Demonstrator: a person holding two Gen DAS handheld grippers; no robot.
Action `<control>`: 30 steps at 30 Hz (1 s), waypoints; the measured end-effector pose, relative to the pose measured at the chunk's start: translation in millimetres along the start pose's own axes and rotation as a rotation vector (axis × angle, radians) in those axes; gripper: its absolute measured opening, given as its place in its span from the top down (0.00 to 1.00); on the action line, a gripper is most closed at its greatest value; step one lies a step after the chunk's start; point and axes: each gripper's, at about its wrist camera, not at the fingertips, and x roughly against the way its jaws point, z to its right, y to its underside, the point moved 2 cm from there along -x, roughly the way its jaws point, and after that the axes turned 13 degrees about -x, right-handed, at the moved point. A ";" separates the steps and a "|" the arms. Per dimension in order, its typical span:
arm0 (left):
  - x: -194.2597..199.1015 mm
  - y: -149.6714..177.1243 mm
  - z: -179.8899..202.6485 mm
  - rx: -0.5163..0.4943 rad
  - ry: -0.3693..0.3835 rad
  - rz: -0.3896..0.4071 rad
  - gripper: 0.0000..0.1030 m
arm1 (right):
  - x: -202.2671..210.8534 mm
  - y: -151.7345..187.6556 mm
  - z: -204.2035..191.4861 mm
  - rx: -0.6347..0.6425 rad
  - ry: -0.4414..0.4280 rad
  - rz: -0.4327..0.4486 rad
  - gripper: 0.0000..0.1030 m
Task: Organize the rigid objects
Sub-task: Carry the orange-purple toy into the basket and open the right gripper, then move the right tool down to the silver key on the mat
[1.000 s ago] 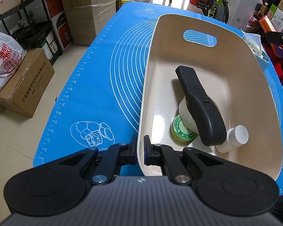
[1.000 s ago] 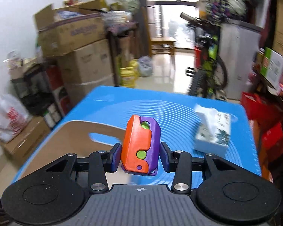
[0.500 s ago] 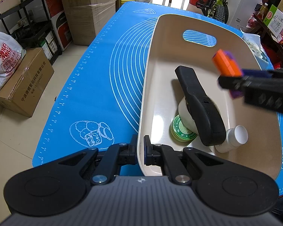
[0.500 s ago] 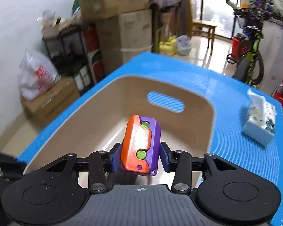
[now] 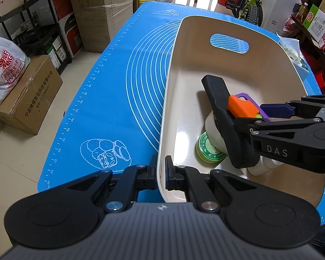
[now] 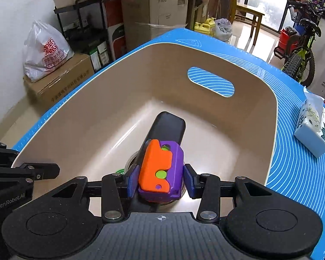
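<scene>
My left gripper [image 5: 161,174] is clamped on the near rim of the beige tub [image 5: 268,65], which sits on the blue mat [image 5: 119,91]. My right gripper [image 5: 262,113] reaches in from the right with an orange and purple toy [image 5: 242,106] over a black handle [image 5: 225,117], a green tin [image 5: 205,149] below.

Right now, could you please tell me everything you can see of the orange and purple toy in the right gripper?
The orange and purple toy is a small blocky piece of what looks like hard plastic: an orange stepped plate over a purple body, with lime-green round buttons showing. It sits between the fingers of the right gripper, whose jaws have just been opening; a narrow gap shows at the right pad. It is over the inside of the beige bin, above the black handled object; contact beneath it cannot be told.
</scene>
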 end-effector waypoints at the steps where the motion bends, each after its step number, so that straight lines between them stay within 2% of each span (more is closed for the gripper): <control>1: 0.0 -0.1 0.1 0.000 0.001 0.000 0.94 | 0.2 0.3 -0.1 0.004 0.001 -0.002 0.50; 3: -0.3 0.1 0.4 0.000 0.000 0.000 0.94 | 3.1 -2.0 -0.4 0.011 0.000 0.010 0.43; 9: 0.1 0.1 0.1 0.000 0.001 0.000 0.94 | 25.8 -8.7 9.6 0.013 -0.026 0.075 0.35; 13: -0.1 0.0 0.3 0.000 0.001 0.000 0.94 | 47.7 -13.8 25.7 -0.006 -0.022 0.141 0.33; 20: -0.1 -0.2 0.0 0.000 0.000 0.000 0.94 | 77.8 -22.1 77.4 -0.076 0.006 0.225 0.32; 24: 0.1 0.0 -0.1 -0.001 -0.002 -0.001 0.94 | 76.4 -17.6 108.2 -0.118 0.023 0.203 0.32; 30: -0.1 0.5 -0.3 -0.004 -0.009 -0.004 0.94 | 55.3 1.6 124.9 -0.049 0.056 0.133 0.32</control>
